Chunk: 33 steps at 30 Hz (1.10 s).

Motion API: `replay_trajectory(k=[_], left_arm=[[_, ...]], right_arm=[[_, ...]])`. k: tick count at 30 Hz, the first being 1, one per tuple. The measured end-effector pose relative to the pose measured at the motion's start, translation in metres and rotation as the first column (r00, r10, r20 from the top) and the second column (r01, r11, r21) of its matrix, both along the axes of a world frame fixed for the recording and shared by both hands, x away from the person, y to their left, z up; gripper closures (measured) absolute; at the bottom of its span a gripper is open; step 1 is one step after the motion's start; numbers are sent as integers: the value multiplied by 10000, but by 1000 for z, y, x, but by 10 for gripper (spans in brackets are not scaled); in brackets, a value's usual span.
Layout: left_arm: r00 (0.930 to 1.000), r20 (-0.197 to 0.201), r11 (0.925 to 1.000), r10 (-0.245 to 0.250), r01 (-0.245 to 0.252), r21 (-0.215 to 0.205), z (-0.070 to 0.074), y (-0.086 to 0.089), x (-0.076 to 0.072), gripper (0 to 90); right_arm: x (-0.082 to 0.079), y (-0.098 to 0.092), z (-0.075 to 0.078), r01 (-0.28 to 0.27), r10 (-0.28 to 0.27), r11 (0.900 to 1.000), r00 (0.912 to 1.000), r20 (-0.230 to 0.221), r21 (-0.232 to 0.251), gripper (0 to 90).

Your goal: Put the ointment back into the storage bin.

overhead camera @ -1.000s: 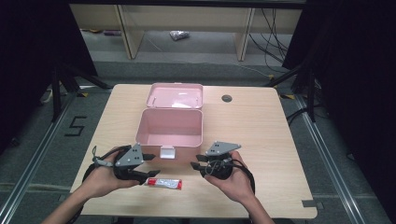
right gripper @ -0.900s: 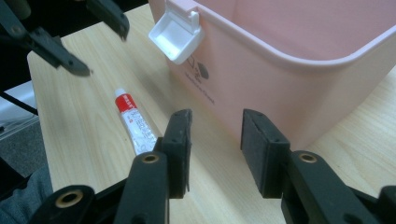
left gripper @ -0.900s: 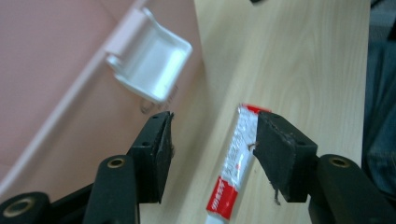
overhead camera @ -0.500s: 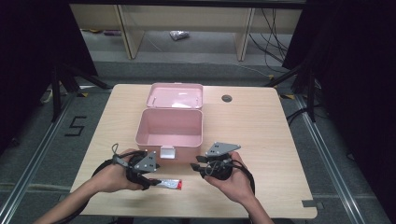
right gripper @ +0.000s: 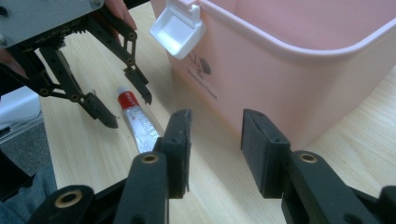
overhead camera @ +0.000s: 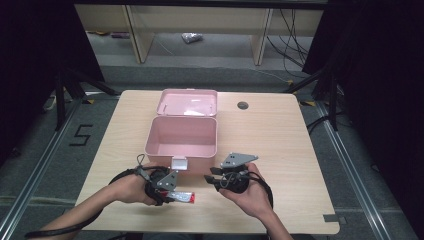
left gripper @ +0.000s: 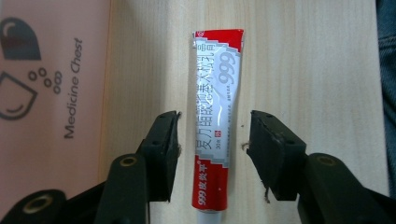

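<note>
Ointment tube (left gripper: 215,122) lies flat on the tabletop (overhead camera: 280,135), red at both ends and silver-white between, low in the high view, a little left of centre. In the left gripper view it runs up the middle of the frame, and my left tongs (left gripper: 212,154) straddle it, one black jaw on either side. Bare wood shows between each pad and the tube, so nothing is gripped; the jaws stand partly open and have just been closing in on it. In the high view my left tongs (overhead camera: 172,192) sit at the lower left of the tabletop, with the tube's (overhead camera: 184,197) red end poking out to their right.

Just beyond the tube stands the pink medicine chest (overhead camera: 182,136), lid thrown back toward the top of the frame. Its front wall fills the left side of the left gripper view, printed with "Medicine Chest", and stands apart from the tube by a strip of wood. A white latch (overhead camera: 179,163) hangs from the front rim.

My right tongs (overhead camera: 214,179) rest in my right hand low in the high view, right of centre, pointing left toward the other pair. In the right gripper view their jaws are partly apart with nothing between them, and the chest's pink wall rises to the upper right.
</note>
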<state>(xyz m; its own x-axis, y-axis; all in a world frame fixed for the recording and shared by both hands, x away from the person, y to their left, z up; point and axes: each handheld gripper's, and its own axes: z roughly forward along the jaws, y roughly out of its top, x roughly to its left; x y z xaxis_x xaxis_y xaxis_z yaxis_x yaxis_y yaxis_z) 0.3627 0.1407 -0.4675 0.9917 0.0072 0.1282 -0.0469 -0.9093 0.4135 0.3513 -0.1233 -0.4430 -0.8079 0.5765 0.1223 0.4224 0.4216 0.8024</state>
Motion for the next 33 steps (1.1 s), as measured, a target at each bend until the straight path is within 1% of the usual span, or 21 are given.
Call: replay_trajectory(k=[1, 2, 7, 9, 10, 11, 14, 15, 16, 17, 19, 20, 22, 25, 26, 27, 29, 30, 31, 32, 33], left_arm=[[10000, -21, 10000, -33, 33, 35, -1, -1, 0, 529], [9999, -11, 9996, -158, 159, 213, -1, -1, 1, 531], [9992, -158, 9975, -364, 373, 602, -4, -5, 1, 538], [9991, -204, 9969, -370, 383, 687, -5, -6, 2, 540], [9992, -174, 9968, -365, 377, 701, -6, -6, 3, 542], [9991, -156, 9967, -394, 405, 704, -6, -7, 4, 552], [9987, -113, 9951, -491, 499, 858, -5, -10, 7, 566], [9987, -156, 9952, -491, 503, 835, -5, -11, 7, 569], [9984, -177, 9949, -530, 544, 845, -4, -13, 8, 571], [9983, -177, 9947, -562, 575, 850, -3, -14, 8, 573], [9981, -241, 9940, -575, 595, 922, -2, -15, 9, 577], [9979, -247, 9933, -592, 614, 982, -2, -15, 9, 579], [9979, -335, 9922, -560, 594, 1099, -2, -17, 9, 583], [9972, -452, 9898, -589, 642, 1271, -2, -19, 9, 588], [9974, -514, 9916, -512, 568, 1159, -3, -19, 9, 588], [9968, -493, 9892, -622, 682, 1297, -2, -20, 10, 588], [9964, -570, 9883, -634, 706, 1355, -2, -21, 10, 591], [9965, -723, 9923, -412, 493, 1138, -4, -22, 8, 592], [9959, -583, 9863, -687, 766, 1463, -2, -22, 10, 594], [9955, -595, 9846, -734, 818, 1547, -3, -22, 10, 597], [9956, -589, 9848, -732, 815, 1535, -3, -23, 11, 600]], right_arm=[[0, 0, 0, 12, -12, 10000, 10000, -25, -7, 640], [0, 0, 0, 5, -5, 10000, 10000, -27, -20, 640], [-1, 0, 0, 57, -56, 10000, 9999, -87, 23, 642], [-1, 0, 0, -4, 4, 10000, 10000, -66, 24, 642], [-1, 0, 0, -27, 27, 10000, 10000, -48, 15, 641], [0, -1, 0, -69, 70, 10000, 9999, 110, -50, 642], [1, 0, 0, -103, 104, 9999, 9999, 69, -81, 643], [0, 0, 0, -35, 34, 10000, 10000, -90, -41, 643], [0, 0, 0, -20, 20, 10000, 9999, -113, -33, 643], [0, 0, 0, -18, 18, 10000, 10000, -43, -41, 643], [-1, 0, 2, -20, 20, 10000, 9999, -148, -8, 643], [-1, 0, 1, -12, 11, 10000, 10000, -13, -20, 643], [-1, 0, 1, 21, -21, 10000, 10000, -81, -42, 643], [-1, 0, 0, -26, 26, 10000, 10000, 15, -67, 643], [0, 0, 0, -104, 106, 9999, 9998, 166, -114, 644], [0, 0, -1, -101, 103, 9999, 9998, 170, -124, 644], [0, -1, 0, -100, 102, 9999, 9998, 143, -102, 644], [0, -1, 0, -91, 92, 9999, 9999, 132, -99, 644], [0, -1, 0, -65, 65, 10000, 10000, 51, -72, 644], [0, -1, 0, -97, 99, 9999, 9998, 174, -101, 644], [0, -1, 0, -69, 69, 10000, 10000, 25, -40, 644]])
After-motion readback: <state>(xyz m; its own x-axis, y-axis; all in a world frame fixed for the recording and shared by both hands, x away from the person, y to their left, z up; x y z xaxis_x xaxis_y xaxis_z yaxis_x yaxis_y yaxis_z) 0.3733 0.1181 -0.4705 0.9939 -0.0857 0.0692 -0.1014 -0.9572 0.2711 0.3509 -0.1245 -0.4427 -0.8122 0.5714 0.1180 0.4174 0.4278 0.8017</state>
